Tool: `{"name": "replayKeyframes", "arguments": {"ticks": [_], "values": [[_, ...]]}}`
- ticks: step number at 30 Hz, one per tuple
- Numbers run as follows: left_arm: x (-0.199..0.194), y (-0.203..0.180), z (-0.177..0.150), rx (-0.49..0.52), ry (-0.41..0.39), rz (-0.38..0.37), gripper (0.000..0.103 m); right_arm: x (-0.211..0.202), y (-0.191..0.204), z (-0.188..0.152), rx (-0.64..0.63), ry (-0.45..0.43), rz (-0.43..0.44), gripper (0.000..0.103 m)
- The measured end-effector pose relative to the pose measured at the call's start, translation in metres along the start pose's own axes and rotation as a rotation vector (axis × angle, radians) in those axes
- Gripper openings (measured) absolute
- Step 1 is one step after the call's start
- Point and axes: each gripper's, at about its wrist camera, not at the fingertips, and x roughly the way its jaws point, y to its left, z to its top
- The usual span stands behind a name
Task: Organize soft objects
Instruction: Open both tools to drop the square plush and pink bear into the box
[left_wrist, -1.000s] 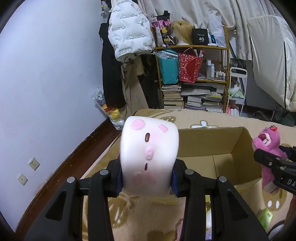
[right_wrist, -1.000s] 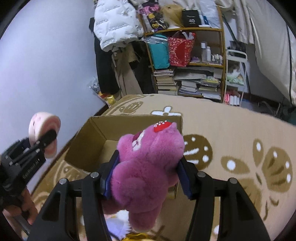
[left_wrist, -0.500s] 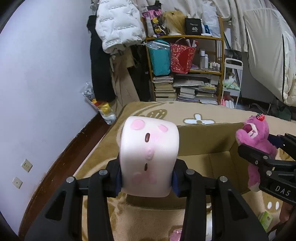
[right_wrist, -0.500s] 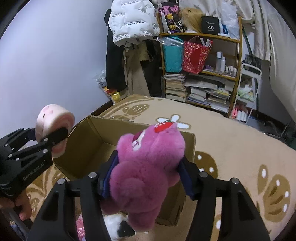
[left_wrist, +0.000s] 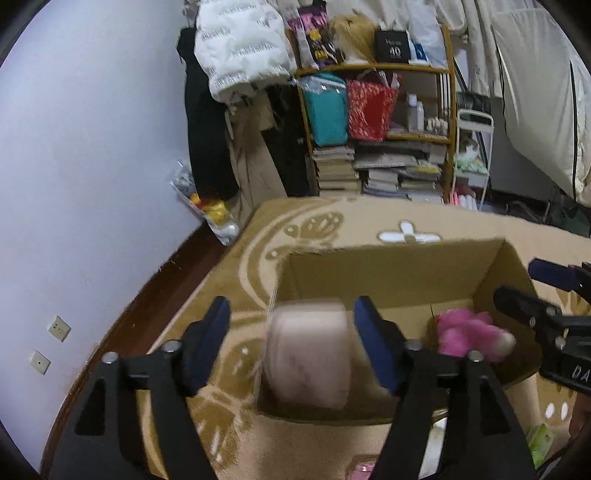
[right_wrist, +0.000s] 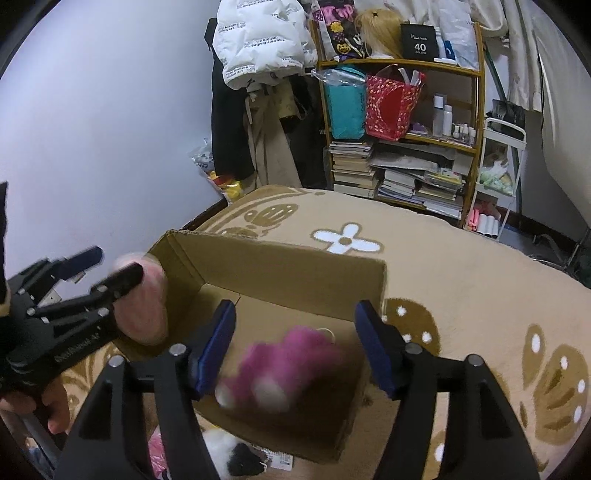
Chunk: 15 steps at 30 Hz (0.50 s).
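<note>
An open cardboard box (left_wrist: 391, 266) sits on the tan rug; it also shows in the right wrist view (right_wrist: 288, 266). My left gripper (left_wrist: 291, 332) is open above the box's near edge, and the pale pink roll-shaped plush (left_wrist: 306, 358) is blurred, falling free between its fingers. From the right wrist view the roll (right_wrist: 142, 306) shows beside the left gripper (right_wrist: 107, 269). My right gripper (right_wrist: 295, 336) is open over the box, and the magenta plush bear (right_wrist: 284, 365) drops blurred below it. The bear (left_wrist: 469, 332) shows inside the box from the left wrist view.
A shelf (right_wrist: 399, 110) with books, bags and bottles stands at the back beside hanging coats (right_wrist: 258, 55). The white wall (left_wrist: 92, 147) is to the left. More plush toys (right_wrist: 229, 454) lie on the rug (right_wrist: 461, 266) in front of the box.
Both grippers have opened and let go of their toys. The pink roll and the magenta bear now fall into the box. Both grippers tilted down towards the box.
</note>
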Motion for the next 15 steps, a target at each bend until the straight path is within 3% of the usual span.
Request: {"name": "replayKeyframes", "arguments": {"ticks": [1, 4, 10, 15], "values": [[-0.003, 0.002, 0.001, -0.004, -0.007, 0.004, 0.081, -0.002, 0.0, -0.001, 0.0, 0.001, 0.003, 0.084], [-0.012, 0.009, 0.003, -0.016, -0.024, 0.025, 0.099, -0.006, -0.001, -0.001, -0.001, 0.02, 0.021, 0.085], [-0.039, 0.019, 0.006, -0.007, -0.063, 0.086, 0.1, -0.034, -0.007, -0.003, 0.029, 0.003, 0.014, 0.102], [-0.065, 0.023, 0.006, -0.007, -0.086, 0.114, 0.103, -0.056, -0.01, -0.002, 0.045, -0.002, 0.008, 0.102]]}}
